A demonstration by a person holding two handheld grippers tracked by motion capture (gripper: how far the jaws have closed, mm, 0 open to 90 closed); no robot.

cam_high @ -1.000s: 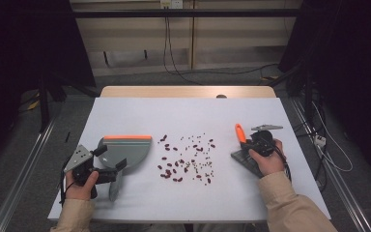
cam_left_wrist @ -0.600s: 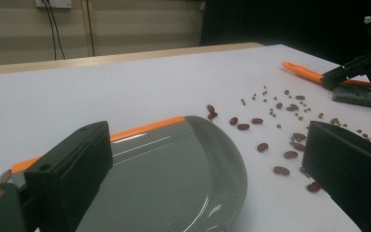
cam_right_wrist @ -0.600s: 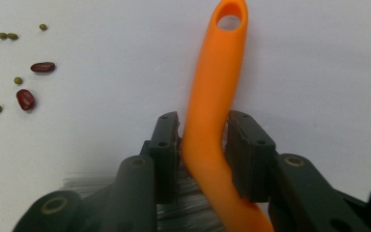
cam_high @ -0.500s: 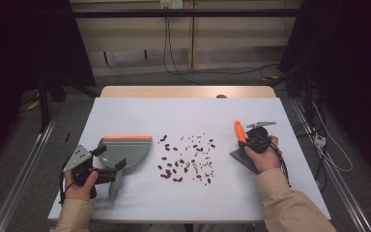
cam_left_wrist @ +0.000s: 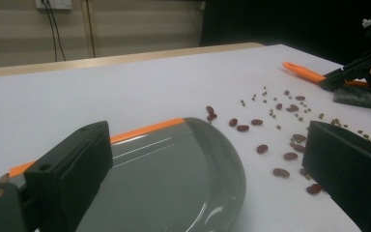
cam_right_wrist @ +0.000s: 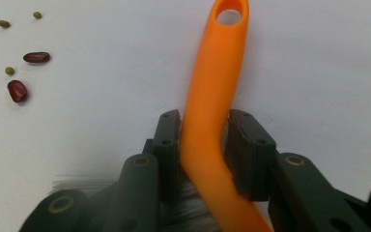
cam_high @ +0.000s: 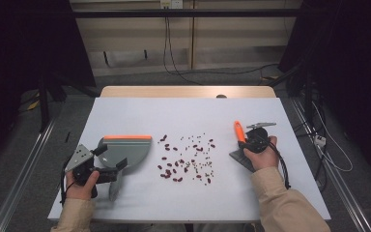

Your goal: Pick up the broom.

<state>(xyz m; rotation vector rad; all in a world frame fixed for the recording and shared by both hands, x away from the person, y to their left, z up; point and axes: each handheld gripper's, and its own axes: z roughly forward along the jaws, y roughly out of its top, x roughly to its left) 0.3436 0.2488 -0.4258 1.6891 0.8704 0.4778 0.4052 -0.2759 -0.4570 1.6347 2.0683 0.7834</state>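
Beans (cam_high: 186,162) lie scattered on the surface (cam_high: 193,116), between dustpan (cam_high: 125,150) and brush (cam_right_wrist: 212,111). Right claw (cam_right_wrist: 205,145) is clamped on the brush handle, having just tightened; left claw (cam_left_wrist: 207,193) stands apart around the dustpan. Next: lift the brush and sweep beans toward the dustpan.

The grey plastic dustpan (cam_left_wrist: 174,183) with its orange rubbery-looking edge strip is showing a smooth, glossy face that is catching streaks of light. The brush's orange moulded plastic handle (cam_right_wrist: 215,96) is looking smooth with a soft satin sheen, and its grey bristles (cam_right_wrist: 82,186) are reading as fine, matt fibres. The white bench (cam_high: 193,116) is appearing matt and even, with a pale wooden edge at its far side. The dark red beans (cam_high: 174,164) are gleaming slightly. The right hand-held gripper (cam_right_wrist: 204,133) is showing matt black plastic jaws.
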